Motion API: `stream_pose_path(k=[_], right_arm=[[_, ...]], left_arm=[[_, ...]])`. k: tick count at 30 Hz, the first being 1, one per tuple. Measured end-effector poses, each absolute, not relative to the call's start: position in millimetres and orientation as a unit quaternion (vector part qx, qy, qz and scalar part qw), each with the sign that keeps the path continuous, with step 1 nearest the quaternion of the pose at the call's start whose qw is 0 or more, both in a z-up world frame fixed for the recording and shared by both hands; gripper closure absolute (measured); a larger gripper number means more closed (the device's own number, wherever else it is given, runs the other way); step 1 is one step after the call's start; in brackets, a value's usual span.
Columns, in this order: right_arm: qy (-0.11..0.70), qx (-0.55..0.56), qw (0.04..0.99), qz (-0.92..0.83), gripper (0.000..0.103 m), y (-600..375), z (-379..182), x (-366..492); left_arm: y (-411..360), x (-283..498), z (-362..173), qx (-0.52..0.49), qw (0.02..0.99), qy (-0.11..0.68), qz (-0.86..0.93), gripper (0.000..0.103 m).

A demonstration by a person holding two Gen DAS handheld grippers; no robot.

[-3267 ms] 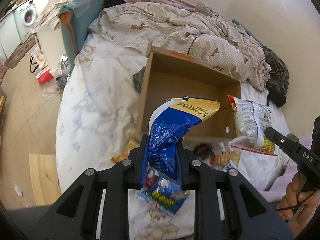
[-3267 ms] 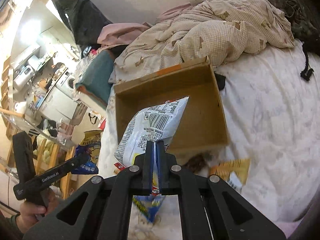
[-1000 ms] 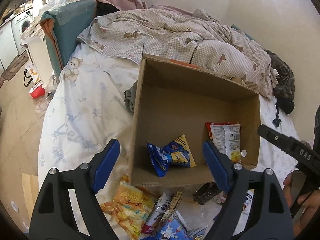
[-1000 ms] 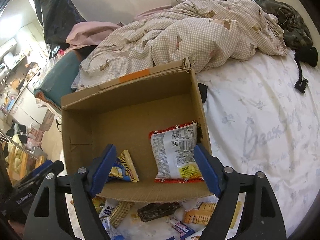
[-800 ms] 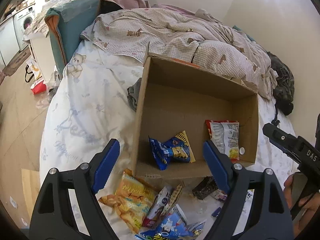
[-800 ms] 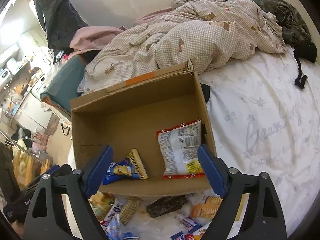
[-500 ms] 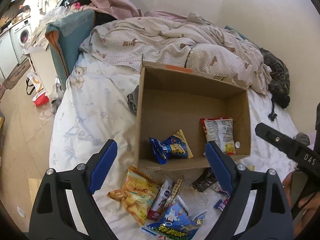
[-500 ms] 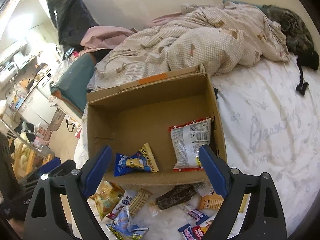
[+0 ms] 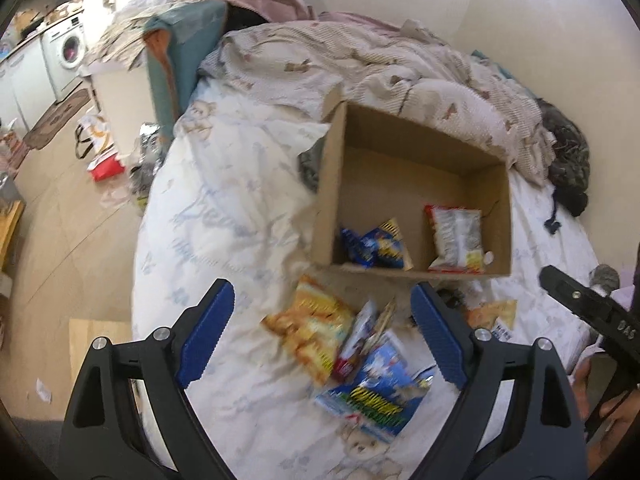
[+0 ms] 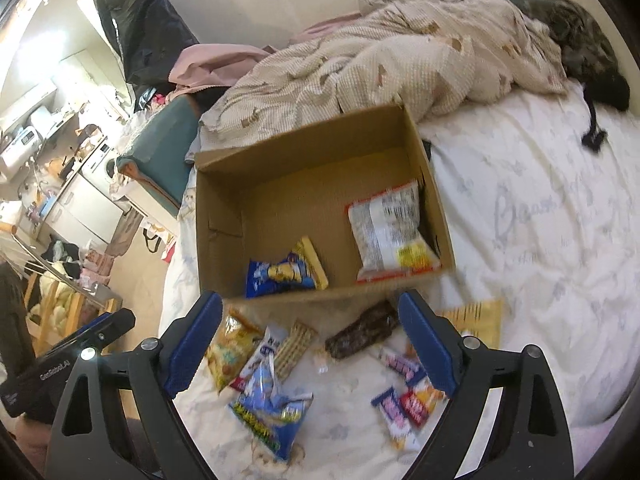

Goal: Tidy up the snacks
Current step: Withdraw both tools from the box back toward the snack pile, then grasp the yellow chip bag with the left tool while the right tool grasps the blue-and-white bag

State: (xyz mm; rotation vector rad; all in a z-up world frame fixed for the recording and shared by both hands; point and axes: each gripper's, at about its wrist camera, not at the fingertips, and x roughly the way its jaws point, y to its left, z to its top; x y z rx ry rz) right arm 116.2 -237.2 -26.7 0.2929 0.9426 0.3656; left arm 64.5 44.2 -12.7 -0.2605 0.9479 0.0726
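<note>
An open cardboard box [image 9: 332, 200] [image 10: 218, 240] lies on the bed. Inside it lie a blue snack bag [image 9: 374, 246] [image 10: 280, 274] and a white and red bag [image 9: 456, 238] [image 10: 390, 232]. Loose snacks lie on the sheet in front of the box: an orange bag [image 9: 316, 328] [image 10: 230, 354], a blue and white bag [image 9: 378, 396] [image 10: 270, 408], a dark bar [image 10: 362, 334] and small packets [image 10: 404, 400]. My left gripper [image 9: 322, 332] is open and empty above the loose snacks. My right gripper [image 10: 310, 340] is open and empty above them too.
A checked duvet [image 9: 360, 68] [image 10: 400, 56] is bunched behind the box. Dark clothing [image 9: 568, 160] [image 10: 580, 52] lies at the far right. The bed's left edge drops to a wooden floor [image 9: 68, 220] with bags and a washing machine [image 9: 68, 48].
Both grippers held bags over the box, then opened; both bags now lie in the box. Both grippers have since drawn back and up, so the loose snacks in front show.
</note>
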Motion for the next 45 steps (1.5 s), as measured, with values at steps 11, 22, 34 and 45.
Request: stream_pose_path(k=[11, 22, 34, 45], right_arm=[[0.615, 0.230, 0.729, 0.194, 0.011, -221.7, -119.7, 117.3], [0.688, 0.154, 0.677, 0.213, 0.011, -145.7, -190.2, 111.0], [0.661, 0.109, 0.692, 0.268, 0.063, -146.6, -156.1, 86.7], [0.540, 0.181, 0.788, 0.232, 0.065, -211.4, -78.8, 103.5]], left_arm=[[60.1, 66.4, -48.0, -0.179, 0.839, 0.510, 0.062, 0.015], [63.1, 77.9, -58.8, -0.185, 0.829, 0.523, 0.072, 0.015], [71.6, 82.4, -68.5, -0.201, 0.817, 0.535, 0.080, 0.015], [70.9, 94.1, -100.9, -0.230, 0.792, 0.559, 0.087, 0.015]])
